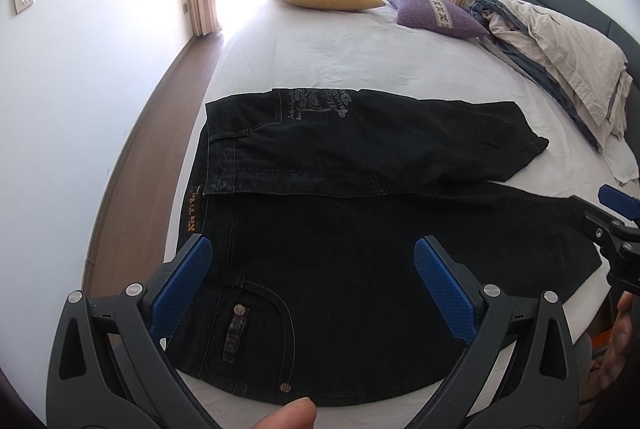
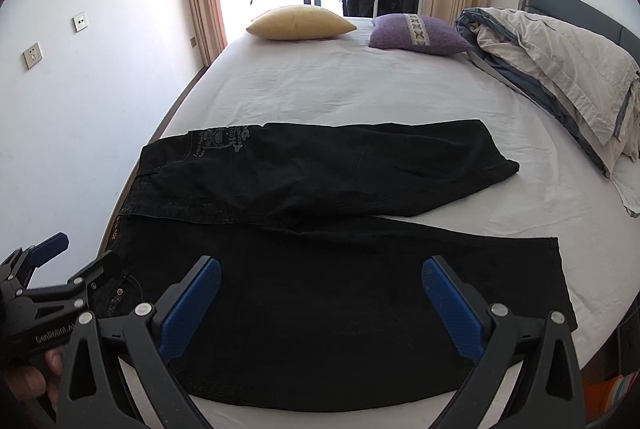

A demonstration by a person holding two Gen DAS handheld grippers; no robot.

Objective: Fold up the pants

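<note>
- Plainly, the black pants [image 2: 320, 269] lie flat across the lower middle of both views on the bed [image 2: 320, 85]; dark denim, likely heavy and limp; the waistband at left and the hems at right look like the firmest holds
- Left gripper [image 1: 312, 285] and right gripper [image 2: 320, 305] hover over the near leg, jaws apart, gripping nothing
- No container appears; a yellow pillow [image 2: 300, 23] and purple pillow [image 2: 416, 35] sit in the upper middle

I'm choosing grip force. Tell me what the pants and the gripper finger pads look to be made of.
Pants: black denim by the look, matte, with contrast stitching, rivets and a printed pocket; fairly stiff, since they lie flat.
Finger pads: blue, with a fine dotted texture, probably rubber or soft plastic; which one is unclear. The arms carrying them look like matte black plastic.
</note>
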